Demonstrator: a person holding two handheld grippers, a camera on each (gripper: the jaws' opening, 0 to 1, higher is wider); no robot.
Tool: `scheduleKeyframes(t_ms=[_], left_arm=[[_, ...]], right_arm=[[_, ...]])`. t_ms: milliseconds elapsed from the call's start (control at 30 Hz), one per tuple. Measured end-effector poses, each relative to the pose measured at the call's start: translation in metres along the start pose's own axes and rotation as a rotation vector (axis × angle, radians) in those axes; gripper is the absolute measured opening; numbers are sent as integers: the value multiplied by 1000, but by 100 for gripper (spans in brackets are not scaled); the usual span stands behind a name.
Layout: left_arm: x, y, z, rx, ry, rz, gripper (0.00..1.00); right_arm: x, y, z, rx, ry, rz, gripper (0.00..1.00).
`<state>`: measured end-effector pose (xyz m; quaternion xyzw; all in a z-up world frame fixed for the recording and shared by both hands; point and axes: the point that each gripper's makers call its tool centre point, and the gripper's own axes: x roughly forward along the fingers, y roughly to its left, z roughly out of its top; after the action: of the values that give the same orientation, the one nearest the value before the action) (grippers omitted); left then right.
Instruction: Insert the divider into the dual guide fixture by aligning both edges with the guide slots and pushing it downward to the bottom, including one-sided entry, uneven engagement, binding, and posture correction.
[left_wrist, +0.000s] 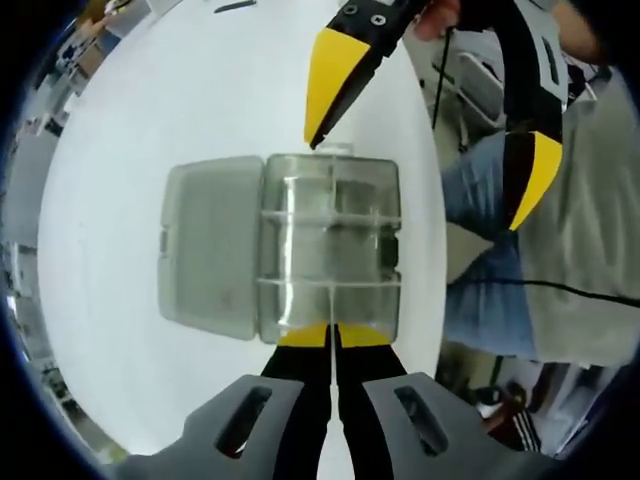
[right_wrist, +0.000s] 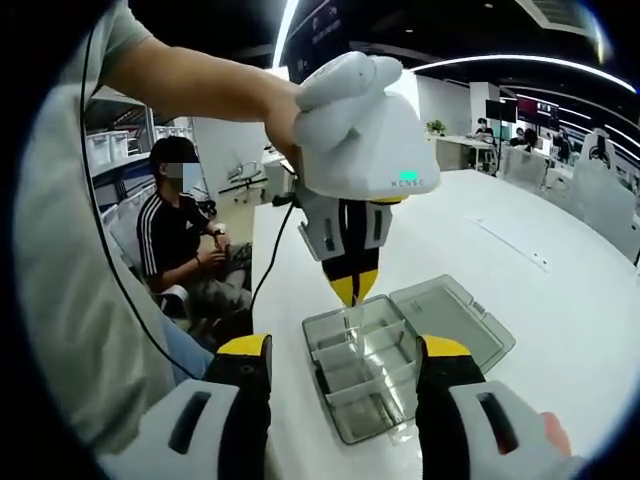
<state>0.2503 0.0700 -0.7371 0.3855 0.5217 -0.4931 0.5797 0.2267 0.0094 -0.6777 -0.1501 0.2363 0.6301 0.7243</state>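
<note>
1. Down on the white tabletop (left_wrist: 120, 120) sits a clear plastic compartment box (left_wrist: 330, 245) with its hinged lid (left_wrist: 210, 245) folded open flat beside it; in the right gripper view the same box (right_wrist: 365, 375) lies between that view's two jaws, its lid (right_wrist: 455, 315) off to the right.
2. Inside the box, thin clear partitions split it into several compartments; their slotted walls are the guide fixture.
3. In the left gripper view, the left gripper (left_wrist: 333, 335) has its yellow-tipped black jaws pressed together at the near rim of the box, apparently pinching a thin clear divider (left_wrist: 331, 305) that stands on edge along the middle of the box; the panel is transparent and hard to trace.
4. Seen from the right gripper view, the left gripper (right_wrist: 354, 288) points straight down onto the far rim of the box, held by a white-gloved hand (right_wrist: 335, 95).
5. Meanwhile the right gripper (right_wrist: 345, 365) is spread wide with nothing between its jaws; in the left gripper view one of its yellow tips sits just at the far rim of the box.
6. Beyond the table edge a seated person in a dark striped shirt (right_wrist: 175, 240) is visible.
</note>
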Motion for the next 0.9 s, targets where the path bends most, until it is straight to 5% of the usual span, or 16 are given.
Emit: scheduleKeyframes(t_ms=[900], left_arm=[[16, 0, -3, -6, 20, -28, 0]], right_arm=[[-3, 0, 1, 9, 0, -3, 55]])
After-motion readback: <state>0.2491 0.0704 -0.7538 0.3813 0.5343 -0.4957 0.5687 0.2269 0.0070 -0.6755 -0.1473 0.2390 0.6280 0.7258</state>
